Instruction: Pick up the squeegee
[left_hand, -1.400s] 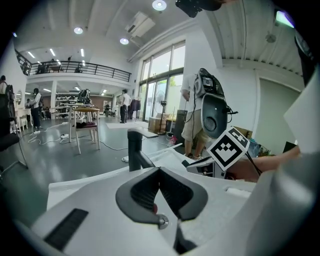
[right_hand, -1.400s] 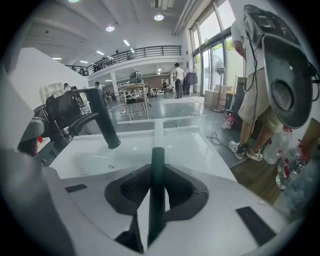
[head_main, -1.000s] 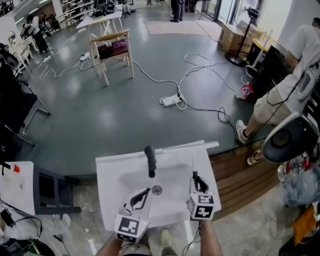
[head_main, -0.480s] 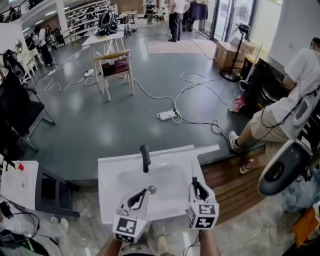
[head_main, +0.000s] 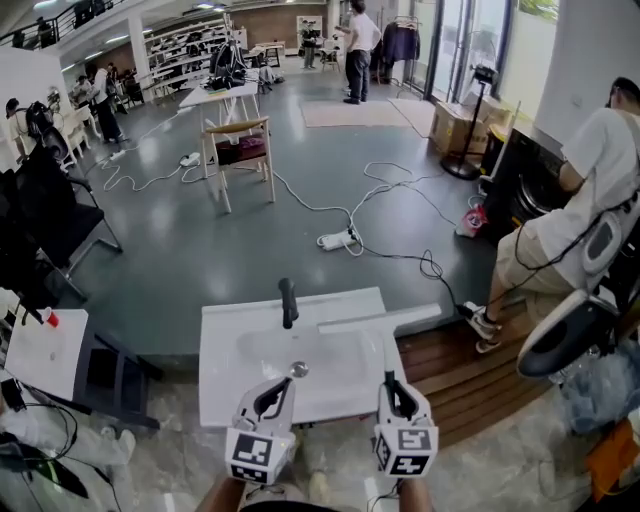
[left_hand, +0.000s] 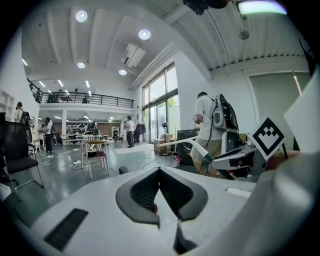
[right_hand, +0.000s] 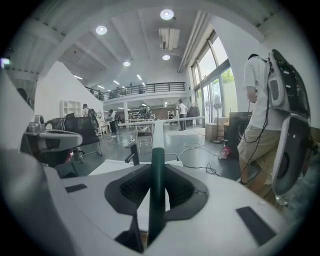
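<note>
The squeegee (head_main: 381, 320) has a long white blade and a dark green handle. It hangs lifted over the white sink (head_main: 225, 400), right of the black faucet (head_main: 288, 302). My right gripper (head_main: 397, 392) is shut on the handle (right_hand: 157, 187), which runs up between its jaws to the blade (right_hand: 167, 120). My left gripper (head_main: 276, 396) floats at the sink's near edge, beside the drain (head_main: 297, 369). Its jaws (left_hand: 159, 172) are shut with nothing in them. From the left gripper view the squeegee (left_hand: 192, 145) shows to the right.
A wooden platform (head_main: 470, 375) lies right of the sink, where a person (head_main: 570, 215) stands at a dark machine. Cables and a power strip (head_main: 338, 240) cross the grey floor. A wooden chair (head_main: 243, 150) stands farther off, a black chair (head_main: 55, 215) at left.
Both grippers have risen and drawn back toward me. The squeegee has come off the sink's far rim and hangs above the basin. The head view has tilted up.
</note>
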